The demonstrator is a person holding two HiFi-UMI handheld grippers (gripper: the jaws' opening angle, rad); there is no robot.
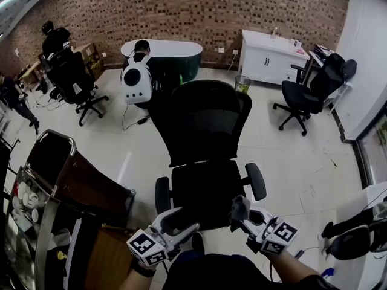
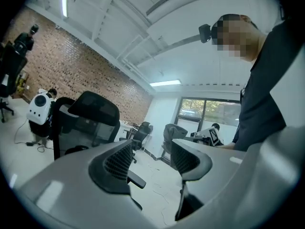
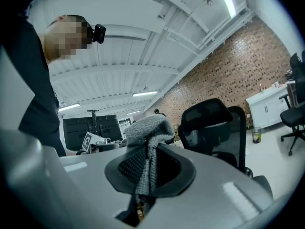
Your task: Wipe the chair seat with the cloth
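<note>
A black mesh office chair (image 1: 205,162) stands right in front of me, its seat (image 1: 205,189) bare and its backrest (image 1: 202,122) upright. My right gripper (image 1: 242,213) hovers over the seat's front right corner, shut on a grey cloth (image 1: 239,208). In the right gripper view the cloth (image 3: 147,142) bunches out between the jaws, with the chair (image 3: 214,125) behind. My left gripper (image 1: 181,222) hangs open and empty above the seat's front left edge. The left gripper view shows its jaws apart (image 2: 151,163) and the chair (image 2: 88,120) at left.
A rack with a dark box (image 1: 72,186) stands close at left. A seated person with a white backpack (image 1: 136,80) is behind the chair. More office chairs (image 1: 72,77) (image 1: 311,92), a white cabinet (image 1: 272,56) and a green-sided counter (image 1: 163,56) line the brick wall.
</note>
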